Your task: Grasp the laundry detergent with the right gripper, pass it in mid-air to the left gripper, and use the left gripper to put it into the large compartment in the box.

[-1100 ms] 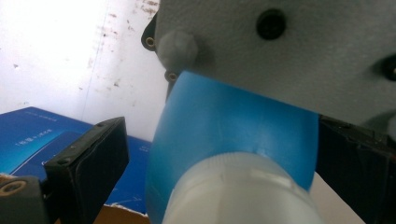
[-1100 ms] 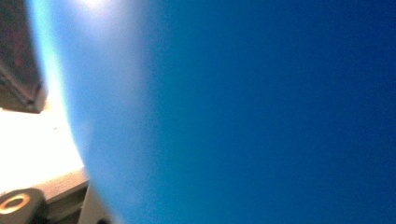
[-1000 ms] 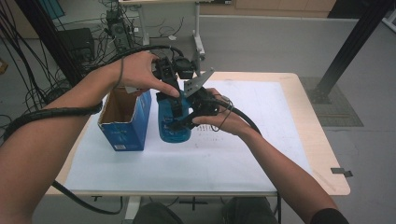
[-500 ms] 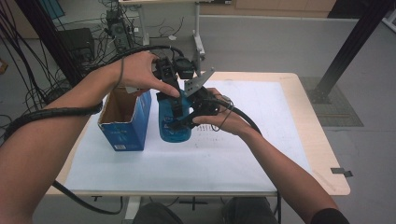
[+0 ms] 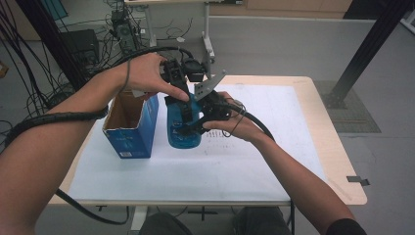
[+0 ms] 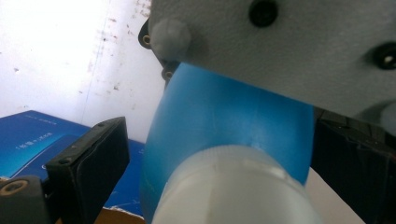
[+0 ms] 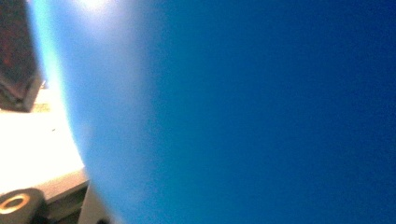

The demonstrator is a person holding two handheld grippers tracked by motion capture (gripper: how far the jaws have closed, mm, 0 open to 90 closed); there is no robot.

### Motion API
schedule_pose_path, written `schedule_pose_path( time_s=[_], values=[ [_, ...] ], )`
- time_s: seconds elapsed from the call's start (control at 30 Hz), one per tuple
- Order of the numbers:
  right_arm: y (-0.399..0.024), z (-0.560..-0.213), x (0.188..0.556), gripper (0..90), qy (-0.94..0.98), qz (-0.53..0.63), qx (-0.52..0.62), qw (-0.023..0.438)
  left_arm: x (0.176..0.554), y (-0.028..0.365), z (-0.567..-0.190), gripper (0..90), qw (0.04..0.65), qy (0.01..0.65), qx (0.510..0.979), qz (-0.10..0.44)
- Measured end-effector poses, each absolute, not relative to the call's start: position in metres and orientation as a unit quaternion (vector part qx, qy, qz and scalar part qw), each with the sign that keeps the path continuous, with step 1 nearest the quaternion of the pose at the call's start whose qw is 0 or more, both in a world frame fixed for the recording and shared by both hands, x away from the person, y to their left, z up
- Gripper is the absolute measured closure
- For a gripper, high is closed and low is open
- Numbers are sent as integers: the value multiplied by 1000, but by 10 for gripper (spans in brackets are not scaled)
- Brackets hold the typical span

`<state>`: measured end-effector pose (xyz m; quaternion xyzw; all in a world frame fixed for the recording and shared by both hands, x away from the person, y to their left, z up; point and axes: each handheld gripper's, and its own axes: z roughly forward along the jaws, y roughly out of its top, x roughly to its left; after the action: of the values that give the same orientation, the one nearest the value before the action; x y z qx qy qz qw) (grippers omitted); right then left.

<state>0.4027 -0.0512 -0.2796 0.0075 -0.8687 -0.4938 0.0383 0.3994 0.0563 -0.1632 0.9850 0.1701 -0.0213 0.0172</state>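
The table [image 5: 313, 147] carries a white sheet [image 5: 195, 166] that spreads out below and around both grippers. On that sheet, just to the left of the grippers in the high view, stands an open blue box [image 5: 132, 132] with its brown inside showing; in the left gripper view the same box [image 6: 32, 144] lies behind the left-hand jaw.

Right beside the box, upright on the sheet, stands the blue bottle [image 5: 183, 129], directly under the left gripper and against the right one. In the left gripper view the bottle [image 6: 224, 121] rises between the two black jaws, its pale cap [image 6: 233, 186] nearest the camera. In the right gripper view the bottle's blue wall [image 7: 243, 112] sits very close to the lens, out of focus.

The right gripper [image 5: 188, 128] comes at the bottle from the side, held by the person's right hand [image 5: 235, 125]; its jaws are clamped on the bottle's body, about as narrow as they go. Its grey plate [image 5: 209, 87] tilts up above the bottle.

The left gripper [image 5: 177, 100] comes down from above the bottle in the left hand [image 5: 147, 73]. Its jaws stand on either side of the cap, with a gap on the left side, so they appear wide and not pressing.
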Motion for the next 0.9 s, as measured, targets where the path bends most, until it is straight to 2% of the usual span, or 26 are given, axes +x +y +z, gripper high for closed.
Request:
schedule_pose_path(
  time_s=[0.83,0.9],
  values=[
    [-51,-278,401,434,-869,-493,6,30,398,58,-161,63,20,172,985,-15],
    [-52,-278,399,434,-873,-485,-3,41,398,58,-160,63,21,171,985,-14]
  ],
)
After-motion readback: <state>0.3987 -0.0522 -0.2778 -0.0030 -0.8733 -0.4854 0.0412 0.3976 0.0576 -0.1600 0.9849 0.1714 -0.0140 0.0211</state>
